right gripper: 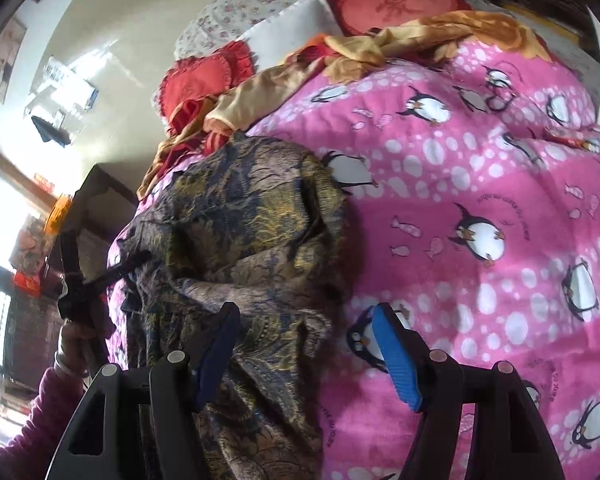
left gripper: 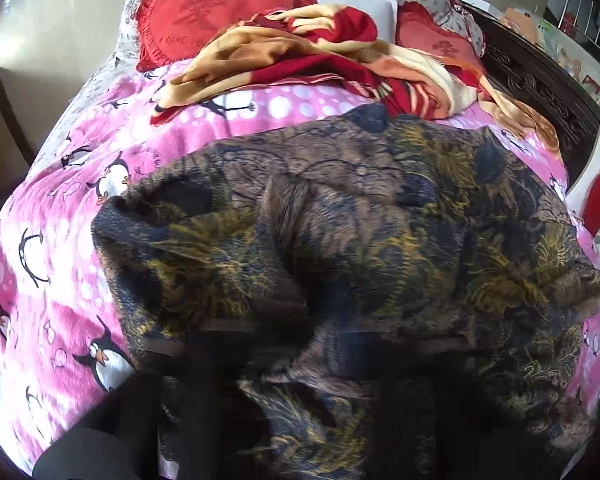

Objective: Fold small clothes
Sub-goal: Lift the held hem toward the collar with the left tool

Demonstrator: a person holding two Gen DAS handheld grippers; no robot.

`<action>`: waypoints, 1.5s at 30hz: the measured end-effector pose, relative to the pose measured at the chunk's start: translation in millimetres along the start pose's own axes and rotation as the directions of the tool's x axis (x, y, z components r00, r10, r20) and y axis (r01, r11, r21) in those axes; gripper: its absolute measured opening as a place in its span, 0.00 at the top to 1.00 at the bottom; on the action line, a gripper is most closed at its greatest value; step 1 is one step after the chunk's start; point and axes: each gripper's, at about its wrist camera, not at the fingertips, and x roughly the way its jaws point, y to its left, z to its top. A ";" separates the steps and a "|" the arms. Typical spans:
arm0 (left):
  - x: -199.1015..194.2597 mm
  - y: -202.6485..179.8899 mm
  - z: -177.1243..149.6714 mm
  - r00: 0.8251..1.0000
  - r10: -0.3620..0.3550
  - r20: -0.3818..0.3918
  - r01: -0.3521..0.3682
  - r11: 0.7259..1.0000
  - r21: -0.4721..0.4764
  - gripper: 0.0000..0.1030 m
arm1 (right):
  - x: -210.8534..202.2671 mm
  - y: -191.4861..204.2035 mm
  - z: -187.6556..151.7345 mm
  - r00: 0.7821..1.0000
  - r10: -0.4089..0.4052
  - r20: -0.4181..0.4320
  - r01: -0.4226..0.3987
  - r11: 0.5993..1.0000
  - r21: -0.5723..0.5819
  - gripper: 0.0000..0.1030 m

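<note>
A dark patterned garment [left gripper: 360, 216] in brown, navy and yellow lies spread on the pink penguin blanket [left gripper: 60, 248]. In the left wrist view it drapes over my left gripper and hides the fingers; dark blurred shapes show at the bottom. In the right wrist view the left gripper [right gripper: 84, 284] appears at the far left, pinching the garment's edge [right gripper: 132, 264]. My right gripper [right gripper: 306, 320] is open, its blue pads [right gripper: 396, 360] apart. The garment [right gripper: 240, 240] lies over its left finger, with the bunched cloth hanging down beside it.
A rumpled red and tan blanket [left gripper: 300, 52] and red heart pillows [left gripper: 204, 12] lie at the head of the bed. A dark carved bed frame [left gripper: 540, 84] runs along the right. A cardboard box [left gripper: 0, 128] stands on the floor to the left.
</note>
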 end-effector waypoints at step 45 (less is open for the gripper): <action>-49.5 60.7 -28.0 1.000 0.017 0.002 -0.017 0.987 -0.157 0.96 | 85.1 -9.4 125.8 1.000 -0.003 -0.020 0.009 0.946 0.323 0.95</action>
